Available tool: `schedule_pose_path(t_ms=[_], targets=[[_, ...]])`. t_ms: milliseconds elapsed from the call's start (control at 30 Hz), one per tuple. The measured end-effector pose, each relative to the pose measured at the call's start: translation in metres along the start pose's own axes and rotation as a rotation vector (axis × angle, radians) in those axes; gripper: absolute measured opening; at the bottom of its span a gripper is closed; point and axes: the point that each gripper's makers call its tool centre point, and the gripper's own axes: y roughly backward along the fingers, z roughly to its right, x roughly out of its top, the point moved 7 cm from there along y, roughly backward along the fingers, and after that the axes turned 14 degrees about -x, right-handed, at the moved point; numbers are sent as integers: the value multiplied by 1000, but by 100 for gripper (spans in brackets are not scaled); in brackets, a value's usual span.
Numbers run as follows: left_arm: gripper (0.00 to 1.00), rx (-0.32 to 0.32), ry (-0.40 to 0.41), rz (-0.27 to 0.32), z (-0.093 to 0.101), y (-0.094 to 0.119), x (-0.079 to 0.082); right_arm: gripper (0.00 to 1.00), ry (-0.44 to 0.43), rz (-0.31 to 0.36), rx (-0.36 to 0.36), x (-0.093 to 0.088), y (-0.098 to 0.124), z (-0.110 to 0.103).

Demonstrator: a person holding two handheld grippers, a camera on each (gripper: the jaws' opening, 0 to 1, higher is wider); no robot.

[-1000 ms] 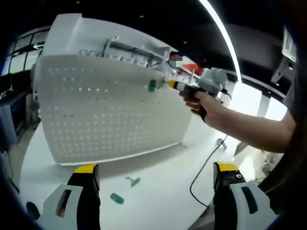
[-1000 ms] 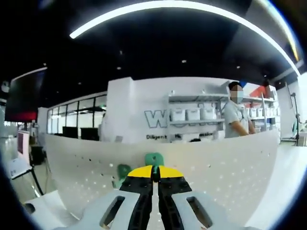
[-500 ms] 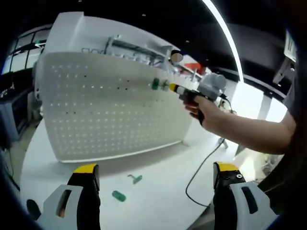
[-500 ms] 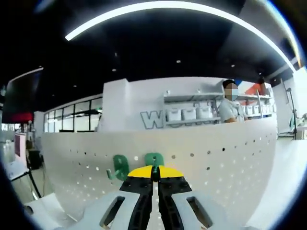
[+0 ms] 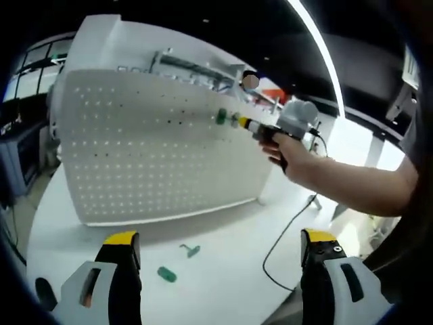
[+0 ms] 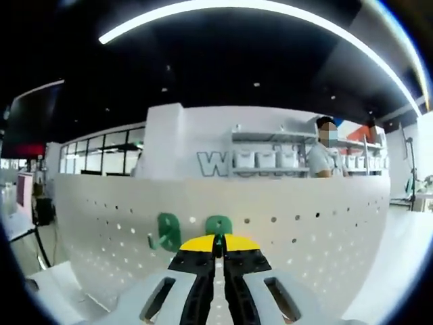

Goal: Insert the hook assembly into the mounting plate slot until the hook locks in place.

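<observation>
The green plastic hook (image 6: 218, 225), pinched in the right gripper (image 6: 218, 244), has been brought against the white perforated mounting plate (image 5: 155, 156) beside a seated hook (image 6: 164, 231); locking is judged unconfirmed. The left gripper (image 5: 220, 245) is held spread, empty.

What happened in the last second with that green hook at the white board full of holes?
The right claw, shut on a green hook, carried it down from the top edge of the white pegboard onto the row of holes beside the green hook already mounted. It has not let go. The left claw stayed open and empty above the table, where two green pieces stayed lying.
</observation>
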Motion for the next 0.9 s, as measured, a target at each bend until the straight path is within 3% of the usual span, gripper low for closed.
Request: schedule_pose_path(t_ms=[100,567,900], targets=[[100,3,-1,4,0,2,0,7,10,1,1,5,0,-1],[100,-5,-10,17,6,9,2,9,7,9,16,28,8,0],[100,-12,-3,-13,13,16,-11,11,23,-3,42,35,34,12]])
